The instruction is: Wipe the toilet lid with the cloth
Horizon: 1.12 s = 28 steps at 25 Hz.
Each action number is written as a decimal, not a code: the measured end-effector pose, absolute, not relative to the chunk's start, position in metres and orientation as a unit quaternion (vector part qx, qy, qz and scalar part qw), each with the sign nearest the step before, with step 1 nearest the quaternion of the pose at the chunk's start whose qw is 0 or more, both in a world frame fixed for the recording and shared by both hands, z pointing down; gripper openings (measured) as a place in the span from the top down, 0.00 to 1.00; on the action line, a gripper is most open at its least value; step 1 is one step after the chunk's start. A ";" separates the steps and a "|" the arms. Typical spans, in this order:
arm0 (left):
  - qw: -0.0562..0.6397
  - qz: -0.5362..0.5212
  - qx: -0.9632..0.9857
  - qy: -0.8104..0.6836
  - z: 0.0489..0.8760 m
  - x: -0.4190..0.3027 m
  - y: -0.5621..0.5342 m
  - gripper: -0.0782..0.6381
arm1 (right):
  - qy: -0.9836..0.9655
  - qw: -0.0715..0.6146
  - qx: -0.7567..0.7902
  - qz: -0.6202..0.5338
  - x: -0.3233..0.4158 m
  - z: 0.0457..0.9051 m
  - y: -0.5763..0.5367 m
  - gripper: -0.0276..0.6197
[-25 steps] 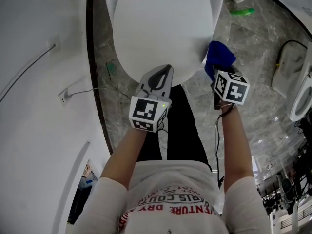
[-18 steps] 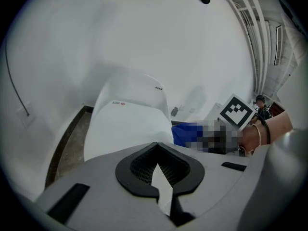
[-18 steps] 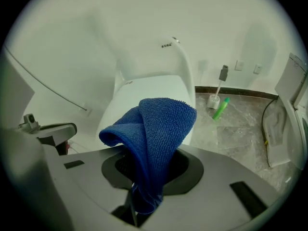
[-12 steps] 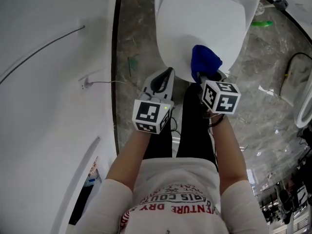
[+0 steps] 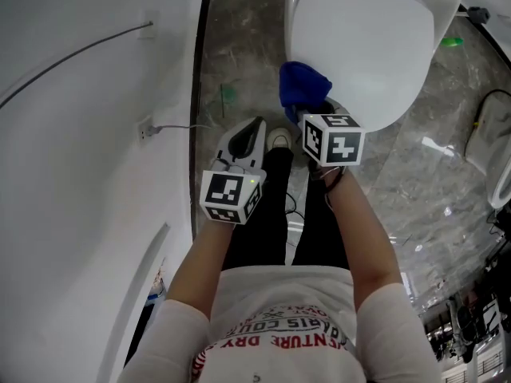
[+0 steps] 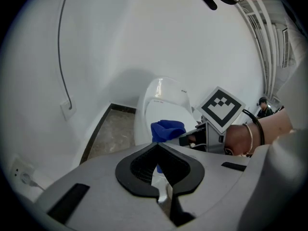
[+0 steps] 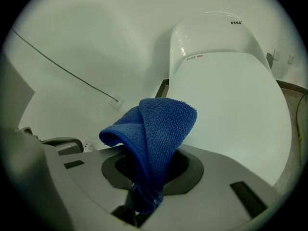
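The white toilet lid [image 5: 363, 46] is closed and lies at the top right of the head view; it also fills the right gripper view [image 7: 231, 105]. A folded blue cloth [image 5: 302, 86] is pinched in my right gripper [image 5: 307, 112], which is shut on it at the lid's near left edge. The cloth [image 7: 154, 134] stands up from the jaws and droops leftward. My left gripper [image 5: 254, 132] is shut with nothing in it, held over the floor left of the toilet. From the left gripper view the cloth [image 6: 166, 129] shows ahead, in front of the toilet [image 6: 161, 107].
A white wall [image 5: 88, 134] with a cable and a socket [image 5: 148, 128] runs down the left. Grey marble floor [image 5: 239, 62] lies between wall and toilet. A green object [image 5: 451, 42] and a white fixture [image 5: 495, 158] sit on the floor at the right.
The right gripper has carried the blue cloth leftward, from the lid's right side across its front to its near left edge. The left gripper has stayed shut and drawn back from the lid's front.
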State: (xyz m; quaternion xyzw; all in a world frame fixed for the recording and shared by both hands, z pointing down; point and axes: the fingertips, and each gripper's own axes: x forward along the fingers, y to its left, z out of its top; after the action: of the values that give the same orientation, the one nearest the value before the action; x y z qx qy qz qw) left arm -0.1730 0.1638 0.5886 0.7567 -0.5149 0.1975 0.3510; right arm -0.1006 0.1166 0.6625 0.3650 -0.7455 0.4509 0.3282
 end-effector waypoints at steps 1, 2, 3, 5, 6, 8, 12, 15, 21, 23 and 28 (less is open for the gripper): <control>0.352 0.197 0.757 -0.514 0.591 -0.175 0.165 0.88 | -0.745 0.330 0.367 0.448 -0.101 0.667 0.115 0.82; 0.353 0.195 0.758 -0.513 0.593 -0.176 0.165 0.88 | -0.744 0.334 0.371 0.445 -0.099 0.671 0.112 0.82; 0.353 0.194 0.759 -0.511 0.595 -0.176 0.165 0.88 | -0.742 0.338 0.374 0.441 -0.097 0.675 0.110 0.82; 0.354 0.192 0.763 -0.506 0.598 -0.176 0.165 0.88 | -0.739 0.350 0.381 0.431 -0.090 0.683 0.107 0.82; 0.354 0.191 0.765 -0.504 0.600 -0.176 0.164 0.88 | -0.739 0.356 0.383 0.425 -0.086 0.686 0.106 0.82; 0.356 0.190 0.765 -0.502 0.602 -0.174 0.164 0.88 | -0.743 0.365 0.378 0.415 -0.081 0.690 0.105 0.82; 0.356 0.190 0.767 -0.499 0.602 -0.157 0.162 0.88 | -0.745 0.363 0.372 0.418 -0.068 0.687 0.108 0.82; 0.353 0.192 0.772 -0.492 0.597 -0.138 0.162 0.88 | -0.741 0.355 0.378 0.425 -0.050 0.685 0.111 0.82; 0.345 0.200 0.775 -0.489 0.594 -0.102 0.164 0.88 | -0.741 0.343 0.382 0.433 -0.006 0.682 0.121 0.82; 0.339 0.202 0.777 -0.489 0.593 -0.085 0.163 0.88 | -0.741 0.338 0.381 0.437 0.012 0.681 0.124 0.82; 0.345 0.201 0.778 -0.484 0.597 -0.044 0.157 0.88 | -0.734 0.338 0.387 0.444 0.058 0.682 0.128 0.82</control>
State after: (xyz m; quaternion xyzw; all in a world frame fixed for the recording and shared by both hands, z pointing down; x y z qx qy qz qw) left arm -0.0438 0.1570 0.5969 0.7785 -0.4839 0.2013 0.3455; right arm 0.0578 0.1280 0.6817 0.3867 -0.7342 0.4438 0.3382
